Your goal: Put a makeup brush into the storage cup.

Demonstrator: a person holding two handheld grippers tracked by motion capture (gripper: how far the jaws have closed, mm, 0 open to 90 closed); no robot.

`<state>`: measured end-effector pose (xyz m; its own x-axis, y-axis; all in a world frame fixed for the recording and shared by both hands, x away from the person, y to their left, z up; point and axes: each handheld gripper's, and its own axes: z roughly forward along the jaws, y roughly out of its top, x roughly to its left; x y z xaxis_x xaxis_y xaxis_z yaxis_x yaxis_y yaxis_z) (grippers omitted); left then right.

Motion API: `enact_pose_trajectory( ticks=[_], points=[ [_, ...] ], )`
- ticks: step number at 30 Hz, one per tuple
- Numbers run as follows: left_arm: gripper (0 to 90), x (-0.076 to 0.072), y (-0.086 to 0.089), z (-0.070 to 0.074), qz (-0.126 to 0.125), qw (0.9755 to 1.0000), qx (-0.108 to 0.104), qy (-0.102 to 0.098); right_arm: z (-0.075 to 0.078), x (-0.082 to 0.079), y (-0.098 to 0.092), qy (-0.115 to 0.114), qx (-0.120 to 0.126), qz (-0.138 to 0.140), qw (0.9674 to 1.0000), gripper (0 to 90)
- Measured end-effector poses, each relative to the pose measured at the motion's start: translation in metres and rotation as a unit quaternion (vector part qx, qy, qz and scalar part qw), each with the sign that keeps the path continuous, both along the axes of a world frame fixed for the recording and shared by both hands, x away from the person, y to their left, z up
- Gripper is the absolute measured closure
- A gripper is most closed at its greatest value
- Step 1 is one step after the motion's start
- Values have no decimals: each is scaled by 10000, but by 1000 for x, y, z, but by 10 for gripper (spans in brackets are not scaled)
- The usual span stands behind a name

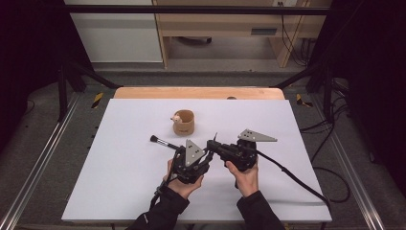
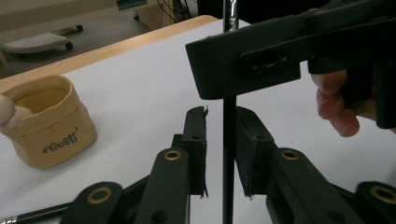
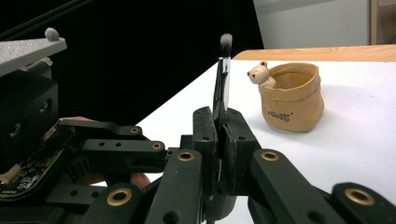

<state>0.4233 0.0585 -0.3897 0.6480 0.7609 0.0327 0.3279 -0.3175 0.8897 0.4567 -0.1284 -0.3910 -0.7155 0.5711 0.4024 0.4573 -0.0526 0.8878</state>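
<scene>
Two hand-held grippers meet over the white bench (image 1: 119, 191), near its front middle.

Right gripper (image 3: 219, 123): fingers clamped on a thin black brush (image 3: 221, 84). The brush stands up from the fingers in the right gripper view, with its bristle tip at the top. In the high view the right gripper (image 1: 214, 143) points left toward the other gripper, with a hand (image 1: 245, 176) around its body.

Left gripper (image 2: 222, 140): fingers narrow, with the brush handle (image 2: 229, 154) running between them. A small gap shows beside the left finger; cannot tell whether the right finger touches the handle. In the left gripper view the right gripper's finger crosses above, with the brush passing through it.

A second brush (image 1: 163, 142) lies flat on the bench, left of the left gripper (image 1: 184, 155), bristle end pointing away to the left.

A tan pouch-shaped cup (image 1: 184, 122) with a small bear figure (image 1: 176, 118) on its rim stands upright behind the grippers, apart from both. Lettering on its side is too small to read.
</scene>
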Motion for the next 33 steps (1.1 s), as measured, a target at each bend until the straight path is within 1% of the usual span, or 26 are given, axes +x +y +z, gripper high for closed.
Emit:
enact_pose_trajectory(
  ticks=[6,13,17,22,24,25,26,28,30,33],
  points=[
    [834,-1,-3,0,-20,10000,-55,-10,0,-1,0,-24,21,30,10000,852],
    [843,0,-3,0,0,10000,-60,35,0,-2,1,-29,5,18,10000,852],
    [844,0,-3,0,2,10000,-64,31,0,-2,1,-92,-13,3,10000,847],
    [844,2,2,-1,67,10000,-29,32,2,-3,-1,-193,-27,-83,9998,738],
    [844,3,5,-1,100,9999,-69,35,4,-4,-3,-216,-23,-128,9997,691],
    [844,4,8,-1,106,9999,-65,32,5,-4,-3,-232,-31,-128,9996,681],
    [844,4,9,-2,134,9998,-101,48,6,-5,-4,-266,-49,-159,9995,664],
    [844,5,13,-2,166,9998,-101,24,7,-5,-6,-338,-77,-209,9992,628],
    [843,5,17,-1,188,9998,-114,17,10,-6,-9,-413,-135,-272,9987,599],
    [844,7,24,0,237,9996,-170,9,13,-7,-13,-514,-285,-395,9975,547]
  ],
)
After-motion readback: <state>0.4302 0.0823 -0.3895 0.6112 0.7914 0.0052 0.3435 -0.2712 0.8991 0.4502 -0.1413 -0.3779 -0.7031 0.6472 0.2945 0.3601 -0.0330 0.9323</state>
